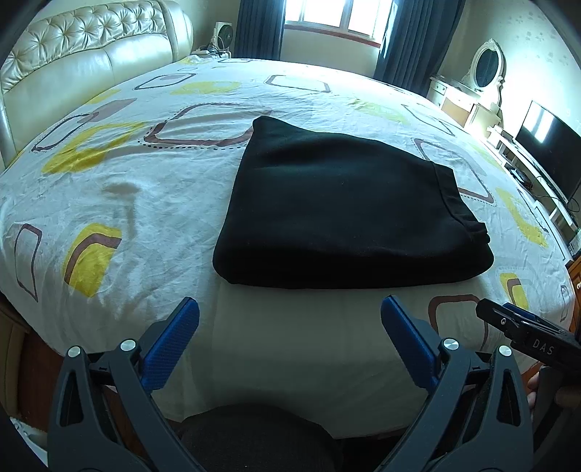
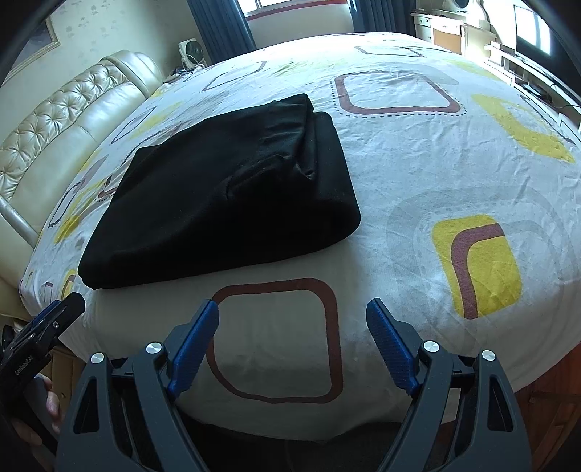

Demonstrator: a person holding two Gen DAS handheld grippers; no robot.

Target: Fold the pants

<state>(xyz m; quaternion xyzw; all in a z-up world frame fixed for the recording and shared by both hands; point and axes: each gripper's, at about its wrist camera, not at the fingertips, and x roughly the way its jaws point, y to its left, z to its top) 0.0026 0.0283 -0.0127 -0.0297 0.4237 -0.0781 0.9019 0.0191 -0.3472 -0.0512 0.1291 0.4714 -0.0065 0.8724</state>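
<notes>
Black pants (image 1: 345,207) lie folded into a compact rectangle on the bed, waistband at the right side; they also show in the right wrist view (image 2: 225,196), up and to the left. My left gripper (image 1: 290,308) is open and empty, held at the bed's near edge just short of the pants. My right gripper (image 2: 292,312) is open and empty over the near edge, to the right of the pants. The right gripper's tip (image 1: 508,319) shows at the lower right of the left wrist view; the left gripper's tip (image 2: 61,312) shows at the left of the right wrist view.
The bed has a white sheet (image 1: 145,203) with yellow and brown squares and a cream tufted headboard (image 1: 72,58) on the left. A window with dark curtains (image 1: 254,25) is at the back. A dresser with mirror (image 1: 486,69) and a TV (image 1: 544,145) stand right.
</notes>
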